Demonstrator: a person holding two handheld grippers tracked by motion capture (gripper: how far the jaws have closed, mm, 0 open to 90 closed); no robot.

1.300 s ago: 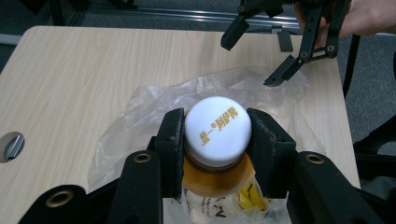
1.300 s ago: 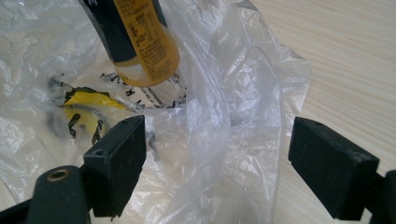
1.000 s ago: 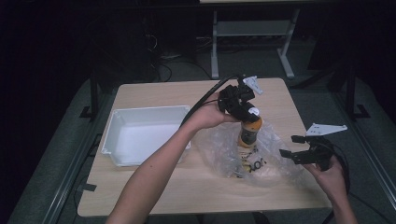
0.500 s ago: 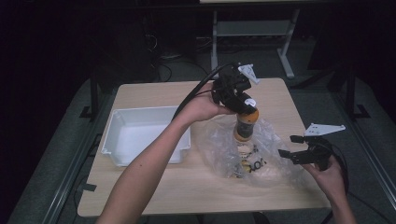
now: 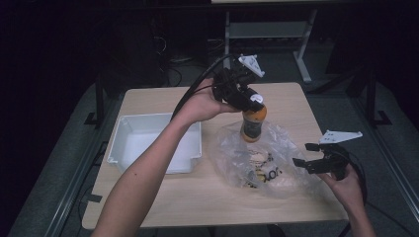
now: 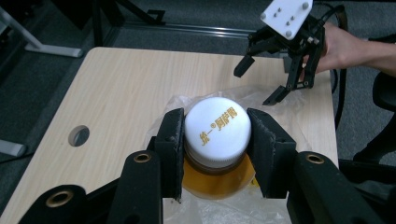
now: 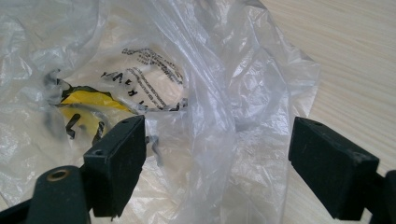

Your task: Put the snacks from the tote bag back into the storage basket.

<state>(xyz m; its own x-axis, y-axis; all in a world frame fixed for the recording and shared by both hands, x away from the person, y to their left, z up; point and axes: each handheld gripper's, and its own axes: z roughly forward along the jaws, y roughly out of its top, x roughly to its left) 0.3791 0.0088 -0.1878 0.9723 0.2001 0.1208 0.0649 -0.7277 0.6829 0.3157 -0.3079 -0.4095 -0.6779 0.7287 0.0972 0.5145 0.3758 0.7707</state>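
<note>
Left tongs [image 6: 215, 140]: clenched on the white cap [image 6: 217, 130] of a bottle [image 5: 253, 123], one jaw on each side of the cap. Cap carries yellow printed characters. Seen from above, the left tongs [image 5: 245, 98] hold the bottle upright by its top, over the far edge of the bag [image 5: 262, 160]. Whether the bottle's base rests on anything cannot be told.

Right tongs [image 7: 219, 154]: released, jaws wide apart, with crumpled plastic of the bag [image 7: 196, 93] between and beyond them. From above, the right tongs [image 5: 309, 157] sit at the bag's right edge, held low by the right hand [image 5: 346, 182]. The left gripper view shows them beyond the bottle, jaws spread [image 6: 259, 81].

Bottle: orange-amber body, white cap, dark label band on the lower part.

Bag: clear, crumpled plastic, lying on the counter [image 5: 163, 197] right of centre. Contents: at least one item with yellow and black printing [image 7: 88, 100] and a panel of black text, seen through the film; the item cannot be identified. More black lettering shows through the plastic in the high view [image 5: 264, 173].

Tray [image 5: 121, 143]: white, rectangular, shallow, on the left part of the counter, just beside the bag. Its floor shows bare.

Counter: light wood, with a round hole [image 6: 79, 135] near one edge.
</note>
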